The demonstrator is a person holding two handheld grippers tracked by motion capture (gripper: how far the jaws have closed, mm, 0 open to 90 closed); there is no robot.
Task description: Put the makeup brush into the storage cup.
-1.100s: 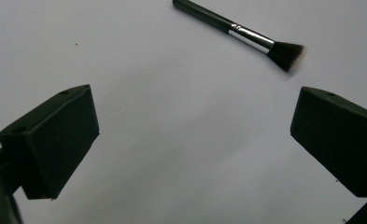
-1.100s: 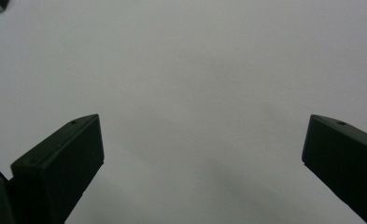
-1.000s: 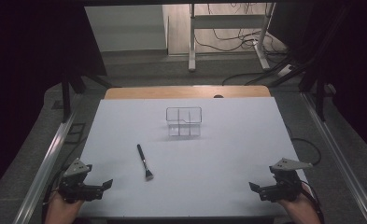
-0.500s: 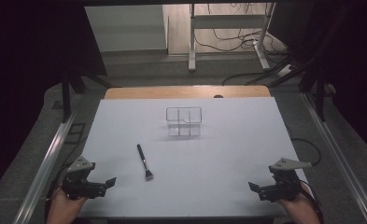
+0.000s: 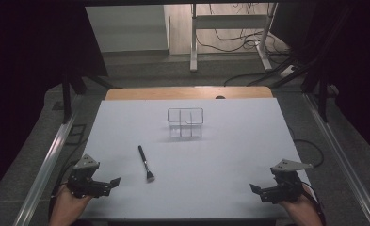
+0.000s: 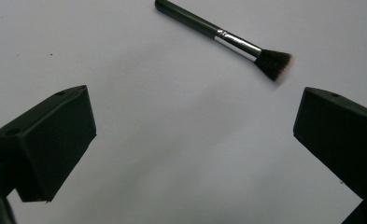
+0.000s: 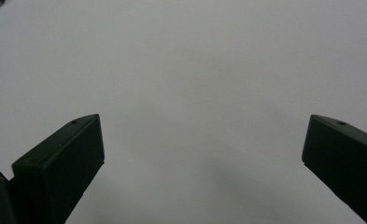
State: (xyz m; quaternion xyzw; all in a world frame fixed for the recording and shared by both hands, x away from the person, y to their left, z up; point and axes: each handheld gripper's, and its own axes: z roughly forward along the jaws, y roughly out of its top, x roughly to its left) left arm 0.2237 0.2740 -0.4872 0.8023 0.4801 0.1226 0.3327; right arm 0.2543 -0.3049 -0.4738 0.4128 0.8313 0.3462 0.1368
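Observation:
A black makeup brush [image 5: 145, 163] lies on the white table [image 5: 229, 155], handle pointing away and bristles toward the person. In the left gripper view the brush [image 6: 228, 39] lies ahead, beyond the jaws. My left gripper [image 5: 111, 185] rests at the near left corner, open and empty, pointing right toward the brush; its wide-apart jaws frame bare table in its own view [image 6: 190, 140]. My right gripper [image 5: 256, 192] sits at the near right corner, open, pointing left, with nothing between its jaws [image 7: 200, 154]. A clear divided box [image 5: 186, 122] stands at the table's middle back.
A bare wooden strip [image 5: 187, 92] runs along the table's far edge. Metal rails [image 5: 51, 155] flank both sides. A white desk frame [image 5: 229, 28] and cables stand on the floor beyond.
My left gripper has edged slightly right and forward toward the brush. The right gripper, the brush and the box have stayed put.

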